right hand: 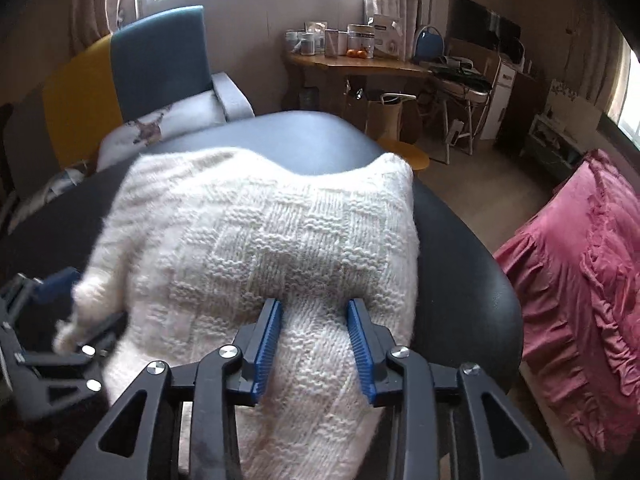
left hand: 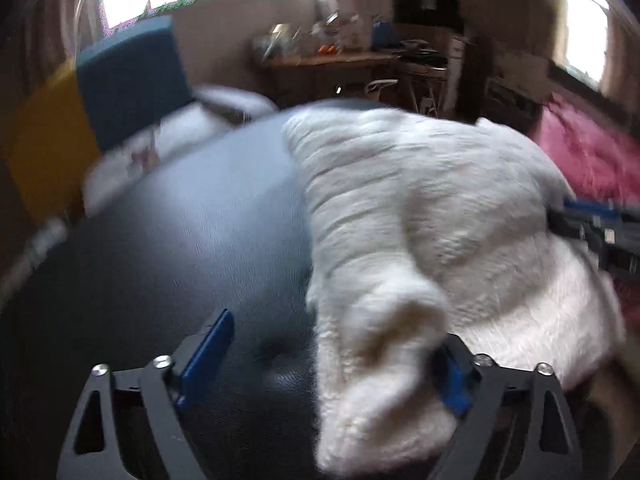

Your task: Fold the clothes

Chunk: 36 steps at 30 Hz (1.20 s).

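A white knitted sweater [right hand: 280,232] lies bunched on a round black table [right hand: 460,280]. It also shows in the left wrist view [left hand: 420,208], blurred by motion. My right gripper [right hand: 316,316] has its blue pads on either side of a thick fold of the sweater at the near edge. My left gripper [left hand: 336,344] is wide open; a lump of sweater lies against its right pad [left hand: 452,380] and its left pad [left hand: 208,352] is over bare table. The left gripper also shows in the right wrist view [right hand: 48,320], at the sweater's left corner. The right gripper shows at the right edge of the left view [left hand: 600,232].
A blue and yellow armchair [right hand: 160,60] with a patterned cushion stands behind the table. A wooden desk [right hand: 360,64] with jars and boxes stands at the back. A pink frilled bedcover [right hand: 580,280] is to the right. A small yellow stool [right hand: 408,156] stands beyond the table.
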Each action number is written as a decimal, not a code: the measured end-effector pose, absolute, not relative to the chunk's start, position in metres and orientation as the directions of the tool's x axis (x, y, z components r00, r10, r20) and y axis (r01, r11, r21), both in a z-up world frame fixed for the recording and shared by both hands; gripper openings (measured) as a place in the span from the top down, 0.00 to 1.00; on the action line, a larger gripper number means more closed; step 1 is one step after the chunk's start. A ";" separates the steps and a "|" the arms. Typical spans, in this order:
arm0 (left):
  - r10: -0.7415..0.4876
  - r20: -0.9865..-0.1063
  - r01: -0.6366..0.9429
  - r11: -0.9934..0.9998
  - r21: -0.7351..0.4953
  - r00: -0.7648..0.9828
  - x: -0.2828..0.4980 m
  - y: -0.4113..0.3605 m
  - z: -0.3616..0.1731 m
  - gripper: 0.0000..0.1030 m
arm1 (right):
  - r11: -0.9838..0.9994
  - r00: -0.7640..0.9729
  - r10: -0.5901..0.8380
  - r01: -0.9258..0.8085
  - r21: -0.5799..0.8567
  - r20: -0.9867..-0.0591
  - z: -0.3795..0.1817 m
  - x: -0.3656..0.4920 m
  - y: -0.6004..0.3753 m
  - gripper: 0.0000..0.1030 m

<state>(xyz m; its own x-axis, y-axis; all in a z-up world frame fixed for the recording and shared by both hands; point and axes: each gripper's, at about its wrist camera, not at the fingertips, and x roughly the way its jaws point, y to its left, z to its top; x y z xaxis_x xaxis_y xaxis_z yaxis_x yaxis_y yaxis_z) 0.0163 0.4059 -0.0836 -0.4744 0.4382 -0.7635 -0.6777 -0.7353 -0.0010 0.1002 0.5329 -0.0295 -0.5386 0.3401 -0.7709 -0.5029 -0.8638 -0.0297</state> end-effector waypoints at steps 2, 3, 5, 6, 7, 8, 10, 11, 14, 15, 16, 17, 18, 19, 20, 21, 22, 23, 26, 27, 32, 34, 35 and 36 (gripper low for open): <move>0.446 -0.779 -0.657 -0.752 -0.058 -0.442 0.011 0.401 -0.084 0.07 | -0.860 -0.539 0.348 -0.509 -0.033 -0.767 -0.030 0.099 0.532 0.67; 0.447 -0.780 -0.651 -0.756 -0.068 -0.438 0.012 0.399 -0.082 0.07 | -0.859 -0.539 0.349 -0.511 -0.032 -0.767 -0.030 0.098 0.532 0.65; 0.444 -0.779 -0.643 -0.763 -0.068 -0.443 0.017 0.396 -0.079 0.08 | -0.857 -0.538 0.347 -0.514 -0.027 -0.768 -0.027 0.099 0.532 0.65; 0.439 -0.777 -0.642 -0.765 -0.060 -0.451 0.020 0.395 -0.076 0.08 | -0.856 -0.536 0.345 -0.517 -0.023 -0.770 -0.026 0.100 0.532 0.64; 0.430 -0.778 -0.641 -0.766 -0.047 -0.458 0.026 0.394 -0.073 0.08 | -0.854 -0.534 0.343 -0.520 -0.020 -0.773 -0.024 0.101 0.532 0.62; 0.427 -0.780 -0.644 -0.764 -0.041 -0.457 0.031 0.393 -0.070 0.08 | -0.852 -0.531 0.343 -0.524 -0.018 -0.775 -0.021 0.102 0.532 0.62; 0.430 -0.780 -0.655 -0.755 -0.035 -0.455 0.040 0.389 -0.063 0.08 | -0.844 -0.520 0.355 -0.535 -0.028 -0.777 -0.017 0.105 0.527 0.59; 0.436 -0.775 -0.658 -0.752 -0.034 -0.457 0.045 0.385 -0.058 0.08 | -0.839 -0.513 0.364 -0.544 -0.034 -0.777 -0.014 0.108 0.524 0.57; 0.458 -0.755 -0.666 -0.745 -0.038 -0.470 0.054 0.373 -0.042 0.08 | -0.826 -0.502 0.380 -0.562 -0.040 -0.777 -0.006 0.116 0.515 0.41; 0.463 -0.746 -0.664 -0.747 -0.036 -0.480 0.059 0.369 -0.036 0.08 | -0.822 -0.501 0.383 -0.568 -0.039 -0.777 -0.004 0.119 0.512 0.35; 0.467 -0.737 -0.662 -0.749 -0.035 -0.489 0.063 0.364 -0.030 0.07 | -0.819 -0.503 0.383 -0.572 -0.033 -0.775 -0.001 0.122 0.508 0.31; 0.465 -0.733 -0.659 -0.751 -0.031 -0.496 0.066 0.362 -0.026 0.06 | -0.816 -0.507 0.383 -0.578 -0.025 -0.773 0.002 0.127 0.505 0.29; 0.460 -0.732 -0.656 -0.754 -0.023 -0.503 0.070 0.357 -0.022 0.03 | -0.812 -0.510 0.384 -0.583 -0.018 -0.770 0.006 0.132 0.501 0.28; 0.455 -0.731 -0.653 -0.757 -0.016 -0.509 0.073 0.353 -0.018 0.02 | -0.810 -0.516 0.381 -0.587 -0.007 -0.767 0.010 0.135 0.497 0.28; 0.450 -0.728 -0.649 -0.760 -0.009 -0.517 0.076 0.349 -0.015 0.02 | -0.807 -0.522 0.378 -0.590 0.003 -0.765 0.014 0.139 0.493 0.28; 0.443 -0.724 -0.642 -0.766 -0.001 -0.528 0.080 0.345 -0.012 0.01 | -0.806 -0.528 0.376 -0.592 0.013 -0.762 0.018 0.143 0.488 0.28; 0.437 -0.719 -0.635 -0.772 0.007 -0.540 0.083 0.340 -0.010 0.00 | -0.806 -0.536 0.374 -0.591 0.021 -0.757 0.022 0.146 0.484 0.28; 0.436 -0.717 -0.632 -0.775 0.010 -0.545 0.085 0.335 -0.008 0.00 | -0.807 -0.543 0.372 -0.590 0.027 -0.753 0.027 0.150 0.479 0.28; 0.436 -0.715 -0.628 -0.779 0.006 -0.547 0.095 0.323 -0.005 0.00 | -0.811 -0.554 0.376 -0.585 0.026 -0.743 0.036 0.156 0.463 0.28; 0.430 -0.719 -0.624 -0.781 0.007 -0.546 0.097 0.320 -0.004 0.00 | -0.811 -0.557 0.379 -0.584 0.025 -0.739 0.039 0.158 0.457 0.28; 0.425 -0.730 -0.625 -0.781 0.003 -0.535 0.107 0.310 -0.002 0.00 | -0.806 -0.578 0.388 -0.591 0.040 -0.718 0.047 0.169 0.430 0.28; 0.425 -0.731 -0.626 -0.780 0.003 -0.534 0.111 0.305 0.000 0.00 | -0.809 -0.581 0.380 -0.586 0.046 -0.720 0.045 0.171 0.424 0.28; 0.424 -0.732 -0.626 -0.780 0.004 -0.533 0.111 0.305 0.000 0.00 | -0.810 -0.582 0.377 -0.584 0.048 -0.720 0.044 0.171 0.422 0.28; 0.419 -0.740 -0.626 -0.780 0.003 -0.526 0.112 0.304 0.000 0.00 | -0.810 -0.580 0.378 -0.585 0.046 -0.722 0.044 0.172 0.421 0.28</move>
